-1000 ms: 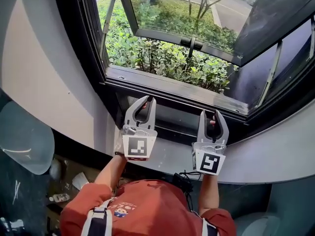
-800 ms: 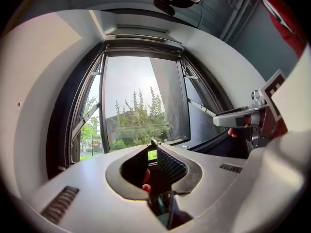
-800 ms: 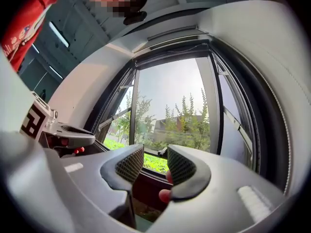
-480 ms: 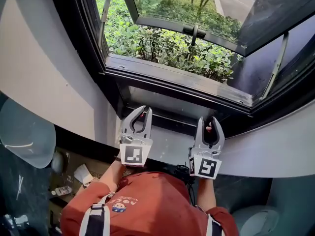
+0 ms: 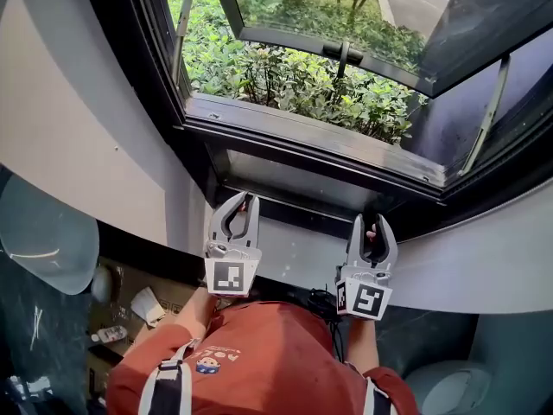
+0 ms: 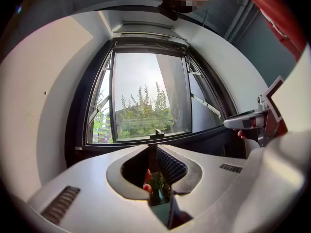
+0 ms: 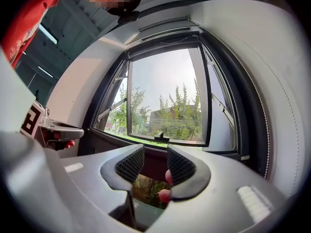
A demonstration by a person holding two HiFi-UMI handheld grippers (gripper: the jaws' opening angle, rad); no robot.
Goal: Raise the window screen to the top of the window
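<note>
Nearest, above red shirt (image 5: pixel 259 353): left gripper (image 5: pixel 244 199) and right gripper (image 5: pixel 370 223), side by side, jaws of each slightly parted, gripping nothing. Just beyond tips: window screen (image 5: pixel 298 210), dark bar low along window bottom. Farther: open sash (image 5: pixel 285 43), green bushes (image 5: pixel 285 80) outside.

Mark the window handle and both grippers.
window handle (image 5: pixel 344 54), head view, on its middle.
left gripper (image 5: pixel 244 201), head view, between its fingertips.
right gripper (image 5: pixel 370 221), head view, between its fingertips.
</note>
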